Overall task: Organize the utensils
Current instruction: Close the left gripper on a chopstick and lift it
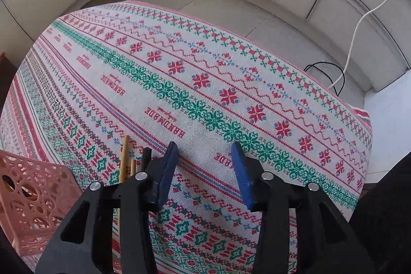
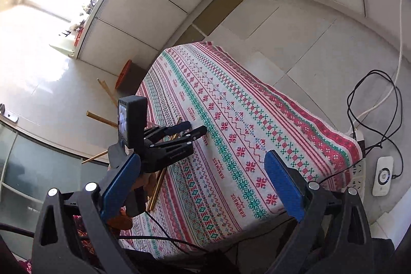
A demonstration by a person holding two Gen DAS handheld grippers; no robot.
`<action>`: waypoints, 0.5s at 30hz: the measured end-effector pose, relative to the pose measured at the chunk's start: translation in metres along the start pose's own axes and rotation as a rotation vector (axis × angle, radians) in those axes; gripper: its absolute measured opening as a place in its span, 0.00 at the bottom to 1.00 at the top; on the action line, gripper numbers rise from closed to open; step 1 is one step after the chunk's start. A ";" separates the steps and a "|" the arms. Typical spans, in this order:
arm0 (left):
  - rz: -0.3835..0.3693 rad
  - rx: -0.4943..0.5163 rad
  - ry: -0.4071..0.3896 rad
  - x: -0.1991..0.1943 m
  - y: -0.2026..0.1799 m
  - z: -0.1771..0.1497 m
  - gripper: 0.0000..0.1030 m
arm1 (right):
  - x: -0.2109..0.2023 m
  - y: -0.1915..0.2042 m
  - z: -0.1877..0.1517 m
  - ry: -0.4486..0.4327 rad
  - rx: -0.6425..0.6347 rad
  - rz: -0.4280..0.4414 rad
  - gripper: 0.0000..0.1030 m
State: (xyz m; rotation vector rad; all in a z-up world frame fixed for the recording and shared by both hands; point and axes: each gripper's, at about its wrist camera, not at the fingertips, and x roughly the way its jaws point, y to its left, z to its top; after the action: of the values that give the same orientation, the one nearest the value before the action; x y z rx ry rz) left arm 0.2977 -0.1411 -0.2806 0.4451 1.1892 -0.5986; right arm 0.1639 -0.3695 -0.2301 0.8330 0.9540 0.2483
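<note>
Left tongs (image 1: 204,149) spread, nothing between — right tongs (image 2: 203,166) spread; two wooden chopsticks (image 1: 125,153), one pink basket (image 1: 30,197).

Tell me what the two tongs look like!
Both tongs are black plastic frames with flat blue pads and shiny silver round bolts. The left tongs carry a boxy black camera block with a small screen on top, plus faint lettering on one arm. The right tongs look the same close up.

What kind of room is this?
Probably a room in someone's home: a table under a patterned tablecloth, a tiled floor with a power strip, and a pink basket beside wooden chopsticks.
</note>
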 end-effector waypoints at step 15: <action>-0.117 -0.031 -0.008 -0.025 -0.023 -0.027 0.00 | -0.002 0.003 0.000 -0.010 -0.031 -0.025 0.92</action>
State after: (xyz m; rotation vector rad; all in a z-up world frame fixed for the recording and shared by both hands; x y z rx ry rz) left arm 0.2570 -0.1372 -0.2663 0.3480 1.2216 -0.6814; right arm 0.1631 -0.3686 -0.2263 0.7928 0.9486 0.2370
